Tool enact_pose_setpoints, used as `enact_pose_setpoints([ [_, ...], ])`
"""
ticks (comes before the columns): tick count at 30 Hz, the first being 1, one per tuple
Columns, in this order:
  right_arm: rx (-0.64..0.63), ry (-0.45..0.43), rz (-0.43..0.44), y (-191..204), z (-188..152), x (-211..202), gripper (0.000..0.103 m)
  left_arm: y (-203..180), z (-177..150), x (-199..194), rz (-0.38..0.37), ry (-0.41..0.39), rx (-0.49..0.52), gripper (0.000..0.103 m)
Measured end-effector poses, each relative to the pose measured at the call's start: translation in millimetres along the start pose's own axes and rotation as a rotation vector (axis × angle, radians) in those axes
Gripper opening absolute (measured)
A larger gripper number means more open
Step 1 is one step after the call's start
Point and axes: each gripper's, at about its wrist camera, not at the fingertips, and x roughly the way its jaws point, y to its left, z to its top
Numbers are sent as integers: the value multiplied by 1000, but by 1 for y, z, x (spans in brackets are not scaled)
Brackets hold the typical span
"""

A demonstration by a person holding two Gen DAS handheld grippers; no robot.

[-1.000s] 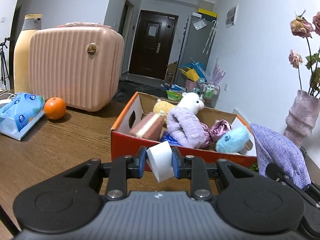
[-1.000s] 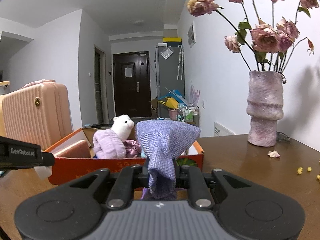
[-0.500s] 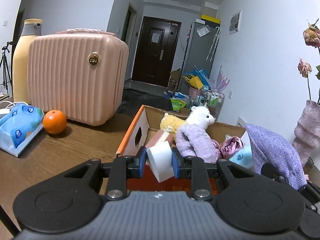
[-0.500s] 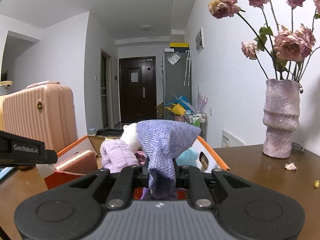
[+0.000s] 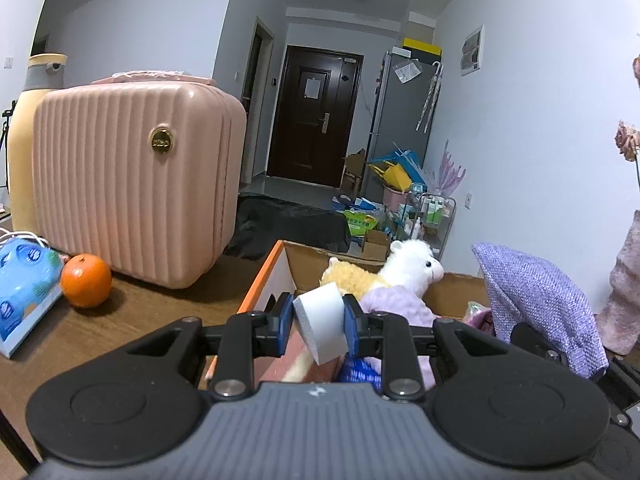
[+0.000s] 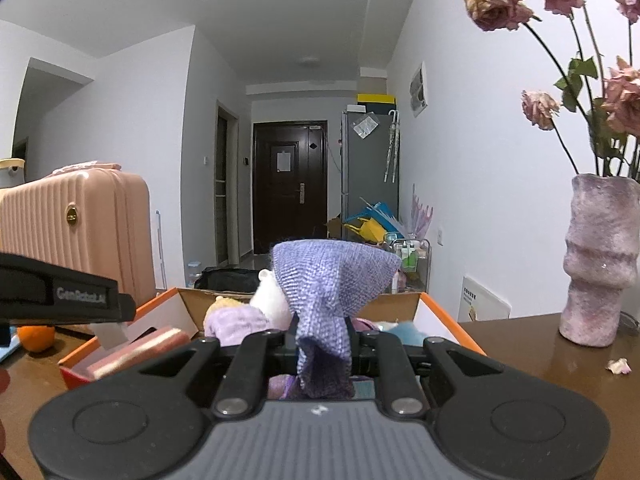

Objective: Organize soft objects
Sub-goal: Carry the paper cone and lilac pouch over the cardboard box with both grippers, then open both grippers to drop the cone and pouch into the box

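Note:
My left gripper (image 5: 319,326) is shut on a white foam sponge (image 5: 322,320), held over the left end of an orange cardboard box (image 5: 262,286). Inside the box lie a white alpaca plush (image 5: 414,266), a yellow plush (image 5: 350,278), a lilac fuzzy item (image 5: 396,306) and a pink-striped sponge (image 6: 138,350). My right gripper (image 6: 325,348) is shut on a purple knitted cloth (image 6: 330,280), which fans out above the jaws over the box's near edge. That cloth (image 5: 536,300) also shows at the right of the left wrist view.
A pink ribbed suitcase (image 5: 128,180) stands on the brown table (image 5: 120,308) at left, with an orange (image 5: 86,280) and a blue tissue pack (image 5: 24,280) beside it. A mottled pink vase (image 6: 600,260) of dried roses stands at right. Petal scraps (image 6: 618,366) lie near it.
Both grippers have moved forward toward the box and now hang over it, each still holding its item. The box's red front wall has dropped out of the left wrist view.

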Motion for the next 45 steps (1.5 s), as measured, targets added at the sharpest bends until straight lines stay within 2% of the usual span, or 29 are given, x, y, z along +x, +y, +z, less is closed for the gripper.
enact_pose_setpoints([
  [9,-13,-6,-11,-4,6,30,15,-7,8,30,32,-19,18,27],
  [17,-42,-4,-27,-4,6,50,15,-18,9,49,79,-67,102,27],
  [24,-64,23,-22,-3,4,56,17,-13,3,57,111,-48,116,28],
  [27,-74,34,-17,-1,3,56,25,-14,3,57,113,-54,123,31],
  [29,-78,45,-15,-1,2,57,33,-13,3,55,114,-52,114,44],
  [31,-87,46,-20,0,1,57,57,-10,4,53,135,-58,92,81],
  [32,-89,46,-26,-1,1,56,63,-9,5,51,151,-67,80,89],
  [33,-89,45,-29,0,0,55,75,-7,5,50,168,-81,70,99],
  [34,-85,41,-33,-1,0,54,87,-6,6,48,182,-97,66,103],
  [36,-71,32,-41,-4,1,52,103,-6,6,45,191,-113,69,103],
  [39,-43,5,-49,-9,1,45,103,-6,5,46,200,-108,79,103],
  [45,-43,8,-58,-11,0,40,103,-7,3,43,199,-111,83,103],
])
